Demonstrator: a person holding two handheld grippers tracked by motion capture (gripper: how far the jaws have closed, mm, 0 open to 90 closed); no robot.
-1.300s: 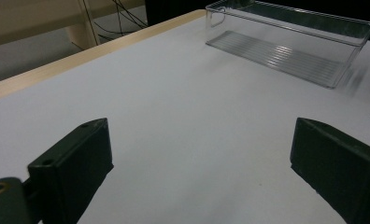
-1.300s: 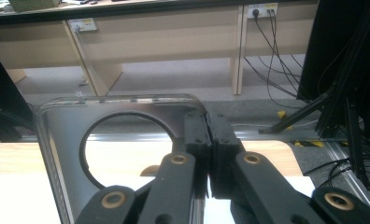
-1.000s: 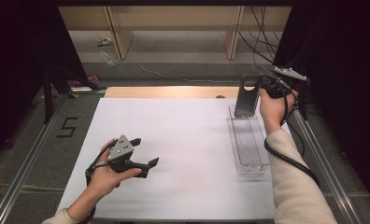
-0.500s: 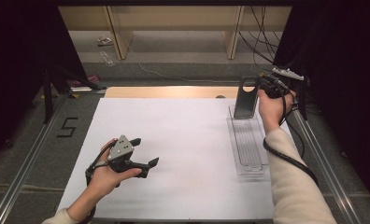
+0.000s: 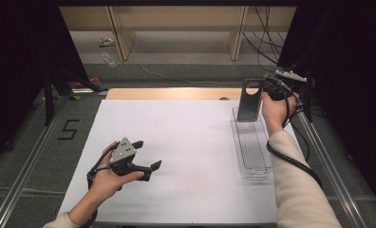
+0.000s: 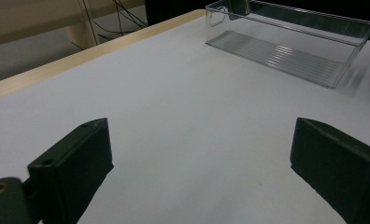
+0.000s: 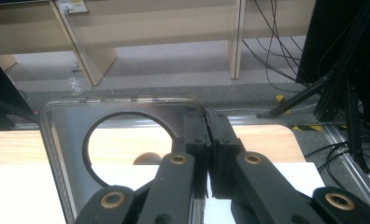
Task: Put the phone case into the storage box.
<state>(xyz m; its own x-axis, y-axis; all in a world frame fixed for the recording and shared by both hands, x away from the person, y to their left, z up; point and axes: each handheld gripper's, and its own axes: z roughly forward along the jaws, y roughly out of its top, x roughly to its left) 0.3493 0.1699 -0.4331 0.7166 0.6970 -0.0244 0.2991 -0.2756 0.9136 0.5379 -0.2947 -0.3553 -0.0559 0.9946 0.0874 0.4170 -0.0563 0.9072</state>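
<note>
Wooden bench (image 5: 176, 93) covered by a white sheet (image 5: 191, 142), a clear plastic tray (image 5: 251, 152) lying lengthwise near the sheet's right edge, dark plate (image 5: 249, 100) standing at its far end.

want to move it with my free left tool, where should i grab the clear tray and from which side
Probably the near short end wall of the clear tray, coming from above with one jaw inside and one outside. It is long, narrow and open-topped with thin upright walls, and that end lies toward the left tool, which is open. The right tool holds the panel at the far end.
</note>
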